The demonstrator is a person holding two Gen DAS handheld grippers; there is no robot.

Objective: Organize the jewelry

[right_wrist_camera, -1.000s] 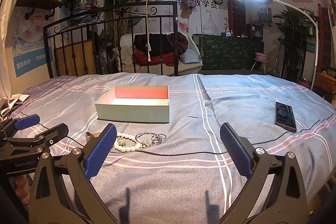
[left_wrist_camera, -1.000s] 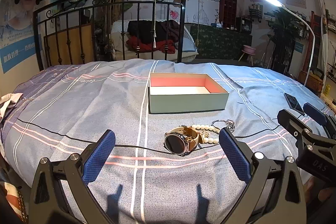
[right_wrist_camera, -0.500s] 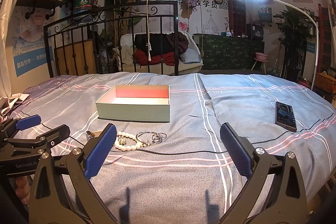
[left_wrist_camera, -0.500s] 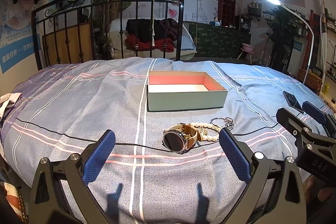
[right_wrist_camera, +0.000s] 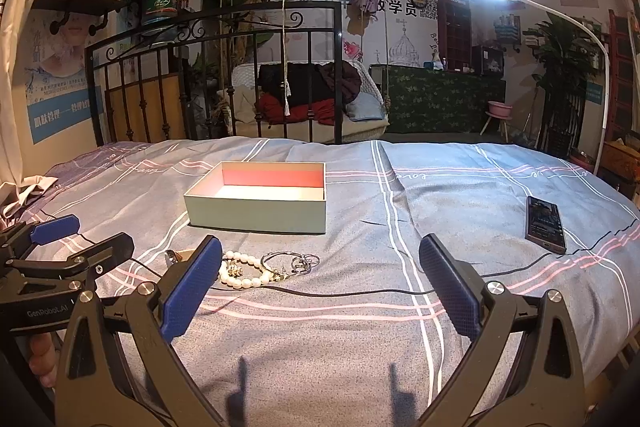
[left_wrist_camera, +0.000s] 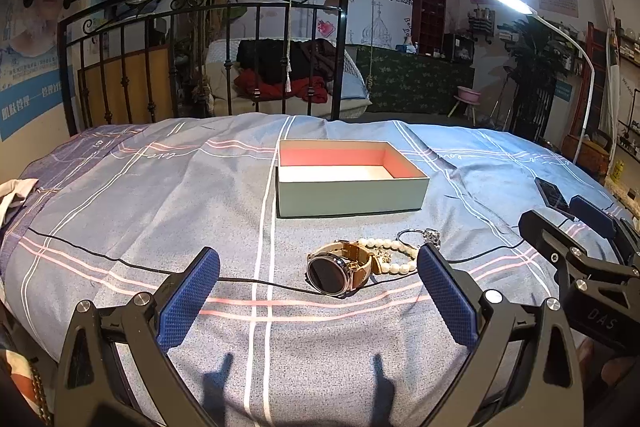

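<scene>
Left gripper (left_wrist_camera: 318, 285) hangs spread and empty over bare bedspread (left_wrist_camera: 132, 211), the watch (left_wrist_camera: 334, 269) just ahead, pearl bracelet (left_wrist_camera: 390, 255) touching it rightward, apparently. Box (left_wrist_camera: 352, 193) sits beyond. Right gripper (right_wrist_camera: 320, 279), also spread, has open cloth ahead. Left gripper has crept nearer since.

In the right wrist view, the gold-cased wristwatch with a tan strap (right_wrist_camera: 176, 255) is almost wholly hidden behind the right gripper's (right_wrist_camera: 320, 283) blue textured left fingertip (right_wrist_camera: 191, 285); only a buckle end shows. The white pearl bracelet (right_wrist_camera: 244, 271) is partly covered there too. Its small gold charm is too small to make out. In the left wrist view, the dark rectangular phone (left_wrist_camera: 551, 191) is half hidden behind the right gripper's fingers.
</scene>
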